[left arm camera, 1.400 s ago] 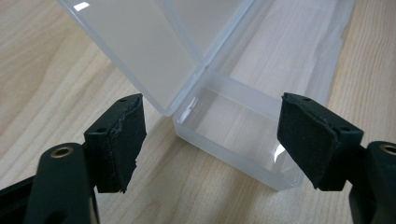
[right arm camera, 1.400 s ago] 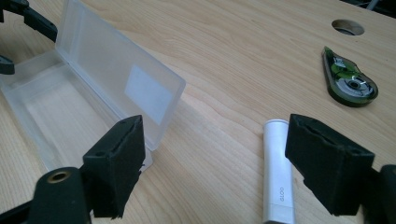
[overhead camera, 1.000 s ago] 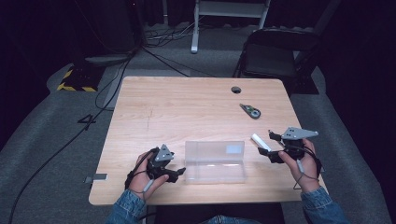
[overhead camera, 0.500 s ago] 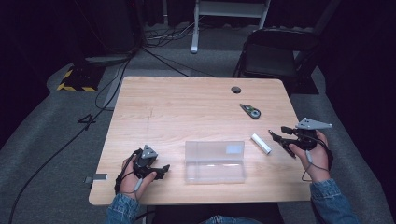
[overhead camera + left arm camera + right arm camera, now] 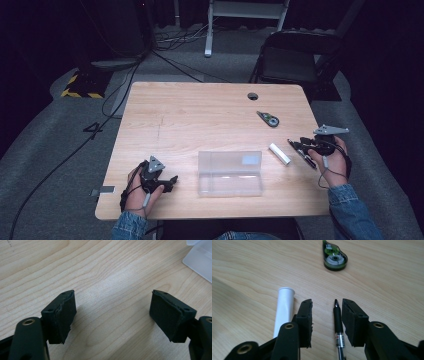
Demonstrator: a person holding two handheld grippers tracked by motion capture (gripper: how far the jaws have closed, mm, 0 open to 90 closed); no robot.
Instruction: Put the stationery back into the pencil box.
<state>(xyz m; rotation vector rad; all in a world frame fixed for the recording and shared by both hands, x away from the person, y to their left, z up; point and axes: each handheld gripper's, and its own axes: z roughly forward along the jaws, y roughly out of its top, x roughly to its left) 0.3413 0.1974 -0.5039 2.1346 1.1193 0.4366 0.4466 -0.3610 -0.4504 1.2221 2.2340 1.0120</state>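
Black pen [image 5: 338, 327] lies between the right gripper [image 5: 327, 305] fingers, just closing but not yet pressing it

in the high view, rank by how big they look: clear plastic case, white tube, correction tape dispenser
1. clear plastic case, by far the largest.
2. white tube and correction tape dispenser: they look about alike in length, and the dispenser lies farther from the camera, so no firm ranking.
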